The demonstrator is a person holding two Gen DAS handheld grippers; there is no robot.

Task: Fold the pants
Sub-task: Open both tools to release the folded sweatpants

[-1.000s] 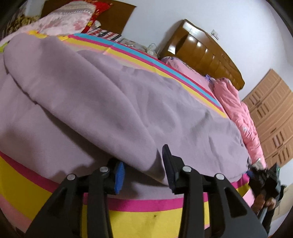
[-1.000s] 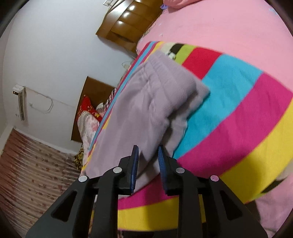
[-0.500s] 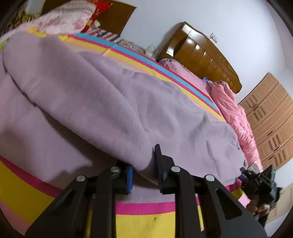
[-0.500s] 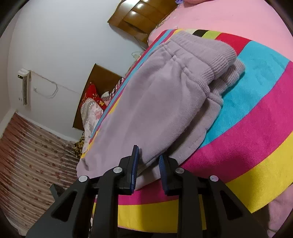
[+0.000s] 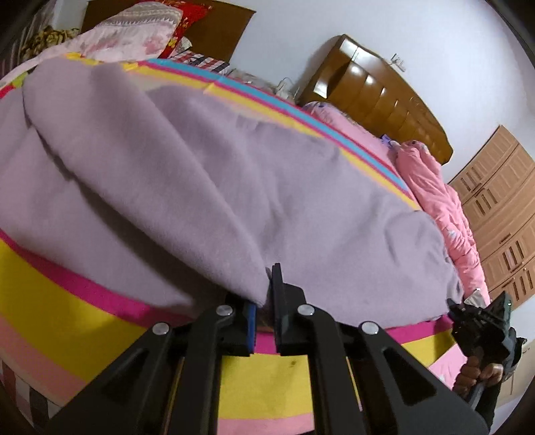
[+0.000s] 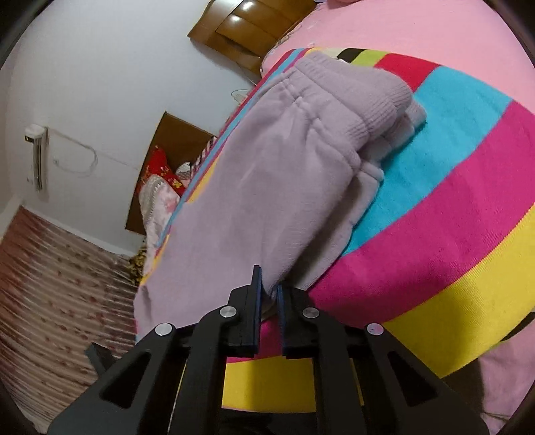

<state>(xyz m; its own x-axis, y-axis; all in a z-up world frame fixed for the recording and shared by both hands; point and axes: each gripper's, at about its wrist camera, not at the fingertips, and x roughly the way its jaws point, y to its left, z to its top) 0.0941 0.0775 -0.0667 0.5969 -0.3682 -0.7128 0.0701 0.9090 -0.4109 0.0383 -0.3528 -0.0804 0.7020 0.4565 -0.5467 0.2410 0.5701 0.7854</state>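
Note:
Lilac fleece pants [image 5: 234, 184] lie flat on a striped blanket [image 5: 50, 301], one leg laid over the other. My left gripper [image 5: 265, 287] is shut on the near edge of the upper leg, with fabric pinched between its pads. In the right wrist view the pants [image 6: 267, 184] run away from me, and the ribbed waistband [image 6: 367, 97] lies doubled at the far end. The jaws of my right gripper [image 6: 269, 284] are closing on the pants' near edge, fabric squeezed between the blue pads. The right gripper [image 5: 481, 321] also shows in the left wrist view at the pants' far right corner.
The blanket [image 6: 434, 217] covers a bed with a wooden headboard [image 5: 378, 93]. A pink quilt [image 5: 434, 194] lies along the bed's far right side. A wooden wardrobe [image 5: 501, 207] stands at the right. Pillows [image 5: 133, 26] are piled at the back left. A patterned curtain [image 6: 50, 284] hangs at the left.
Both grippers' jaws have narrowed onto the near edge of the pants. The right wrist view now shows more of the waistband end.

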